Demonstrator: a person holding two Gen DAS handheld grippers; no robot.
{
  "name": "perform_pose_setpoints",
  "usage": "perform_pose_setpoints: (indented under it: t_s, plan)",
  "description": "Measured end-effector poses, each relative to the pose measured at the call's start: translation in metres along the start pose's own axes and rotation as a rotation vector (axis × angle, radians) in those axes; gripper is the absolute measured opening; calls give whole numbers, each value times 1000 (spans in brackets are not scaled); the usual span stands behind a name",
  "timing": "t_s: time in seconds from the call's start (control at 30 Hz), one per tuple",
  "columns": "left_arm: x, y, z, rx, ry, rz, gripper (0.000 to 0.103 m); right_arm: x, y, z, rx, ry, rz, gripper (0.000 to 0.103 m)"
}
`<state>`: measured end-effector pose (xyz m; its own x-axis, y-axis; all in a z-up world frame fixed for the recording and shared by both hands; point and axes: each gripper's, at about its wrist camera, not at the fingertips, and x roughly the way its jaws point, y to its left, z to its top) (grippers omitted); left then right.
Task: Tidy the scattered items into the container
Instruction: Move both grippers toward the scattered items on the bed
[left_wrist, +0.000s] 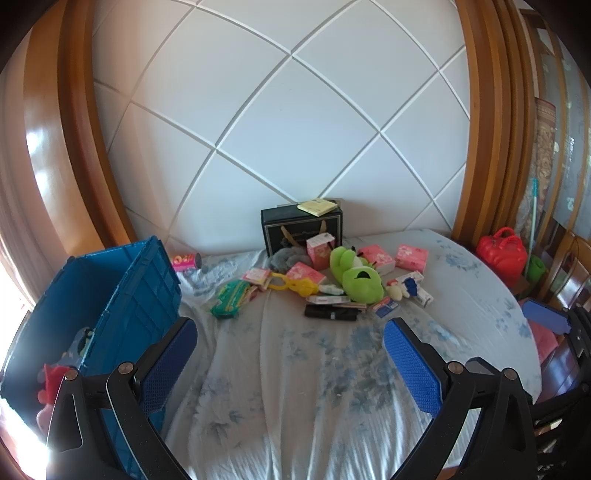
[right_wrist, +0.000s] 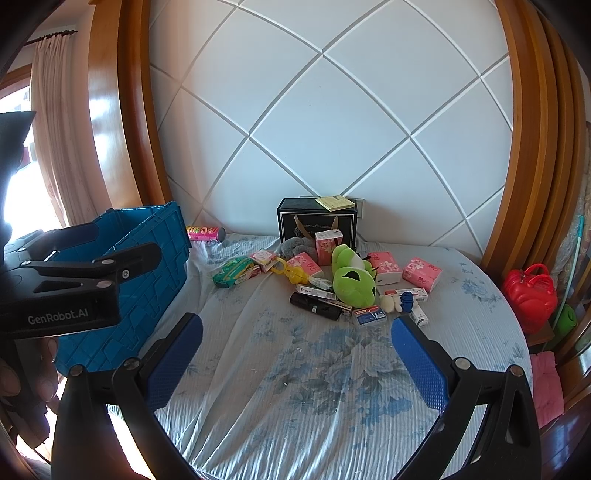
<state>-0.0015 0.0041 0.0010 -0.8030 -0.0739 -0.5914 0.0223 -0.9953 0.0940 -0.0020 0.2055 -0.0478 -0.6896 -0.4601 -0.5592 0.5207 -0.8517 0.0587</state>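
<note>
— What carries it all here?

— A bed (right_wrist: 295, 387), under a pale sheet with blue flowers, rumpled into folds near the cameras.

— And on it?

— At the left edge stands a blue crate (right_wrist: 147, 266), lid flaps up. A pink can (right_wrist: 205, 233) lies on its side just beyond it, by the headboard. A dark gift box (right_wrist: 317, 221) stands upright at the headboard. In front, a loose cluster: green plush frog (right_wrist: 351, 280), pink tissue packs (right_wrist: 421, 273), a green packet (right_wrist: 231, 275), a yellow plastic toy (right_wrist: 290, 273), a black pouch (right_wrist: 314, 306), small cartons.
</note>
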Motion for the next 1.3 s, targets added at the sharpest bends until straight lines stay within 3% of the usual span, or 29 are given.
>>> perform_pose_setpoints:
  t_s: [0.37,0.63,0.9,1.3]
  plan:
    - [0,-7,-6,-5,7,9,103,9,-6,-6,-4,15,6,103]
    - [18,10,-8,-20,33,-5,103,28,-8,-3,2,38,-17,103]
    - [57,30,-2,-24,45,-68,103,62,0,4,-8,69,-68,103]
    - [134,69,-3,-37,94,-80,103,129,-2,16,-38,108,-134,103]
